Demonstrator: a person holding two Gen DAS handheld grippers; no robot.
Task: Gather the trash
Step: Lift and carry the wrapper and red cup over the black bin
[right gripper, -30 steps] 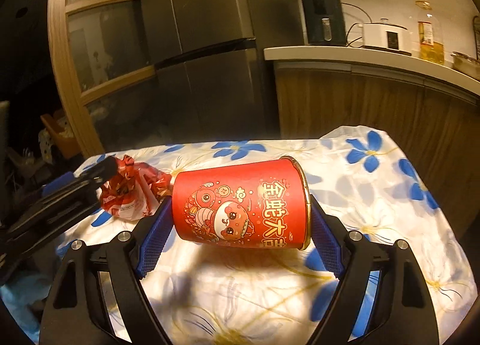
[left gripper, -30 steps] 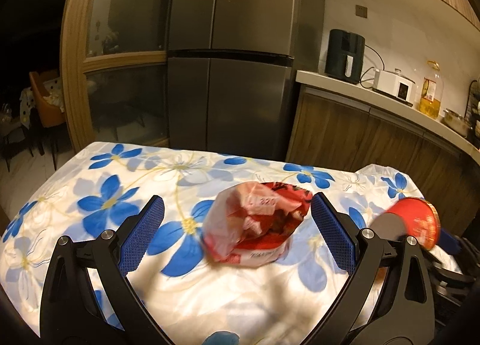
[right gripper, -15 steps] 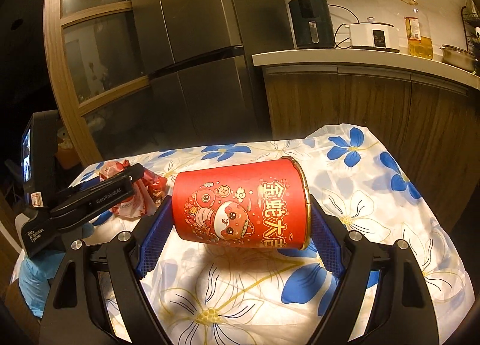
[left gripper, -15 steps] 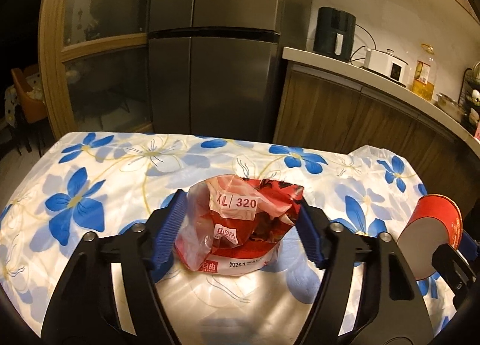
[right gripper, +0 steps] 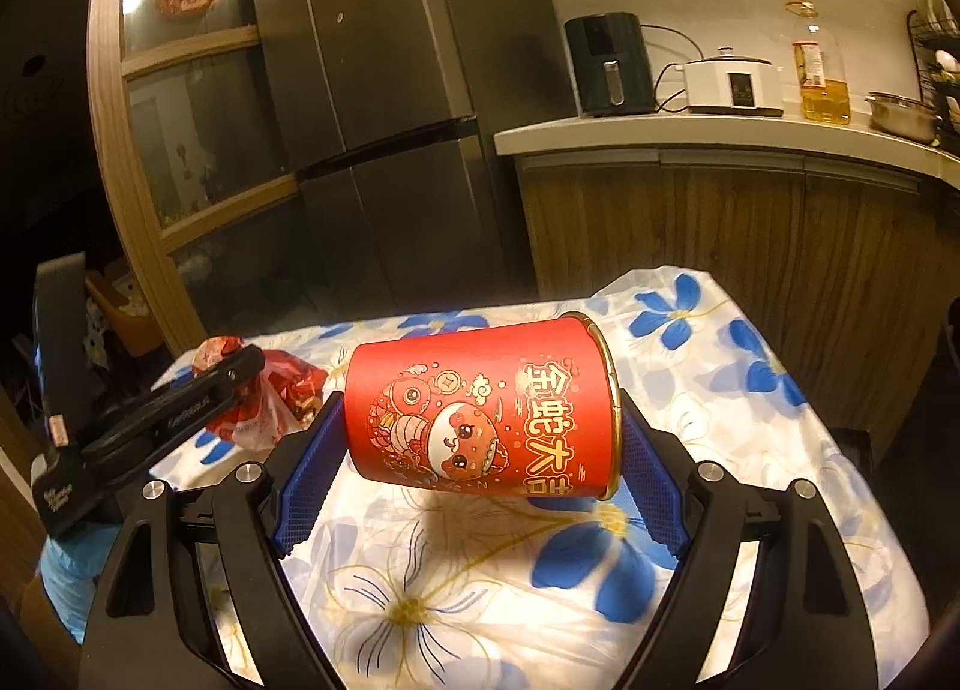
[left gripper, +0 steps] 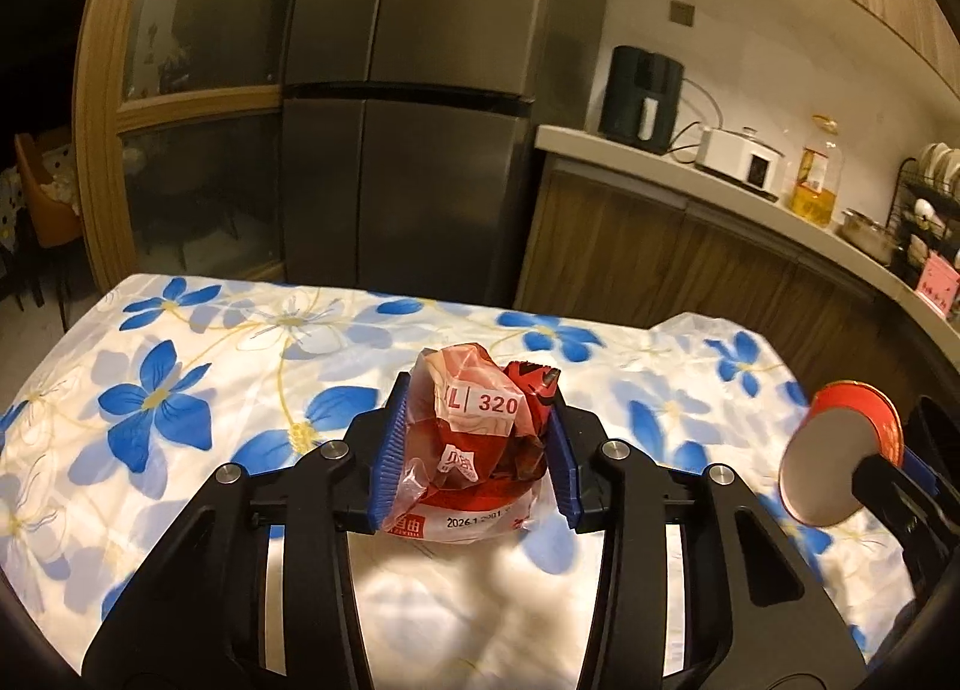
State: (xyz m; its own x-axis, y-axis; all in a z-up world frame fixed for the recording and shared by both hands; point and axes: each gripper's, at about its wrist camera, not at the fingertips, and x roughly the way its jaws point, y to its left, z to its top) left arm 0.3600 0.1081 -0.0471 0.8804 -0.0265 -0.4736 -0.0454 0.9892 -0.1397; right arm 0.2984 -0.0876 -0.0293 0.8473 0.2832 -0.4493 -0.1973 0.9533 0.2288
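Observation:
My left gripper (left gripper: pixel 474 450) is shut on a crumpled red and clear plastic wrapper (left gripper: pixel 477 444) and holds it just above the flowered tablecloth (left gripper: pixel 180 390). My right gripper (right gripper: pixel 480 450) is shut on a red paper cup (right gripper: pixel 483 408) with gold characters, held on its side above the cloth. The cup's grey bottom shows at the right of the left wrist view (left gripper: pixel 834 462). The left gripper and wrapper (right gripper: pixel 264 390) show at the left of the right wrist view.
A steel fridge (left gripper: pixel 420 120) stands behind the table. A counter (left gripper: pixel 750 192) at the right holds an air fryer (left gripper: pixel 642 99), a cooker (left gripper: pixel 741 156) and an oil bottle (left gripper: pixel 816 180). A blue bag (right gripper: pixel 66 588) lies low at the left.
My left gripper has closed on the wrapper, squeezing it narrower, and lifted it. My right gripper has risen with the cup still in it.

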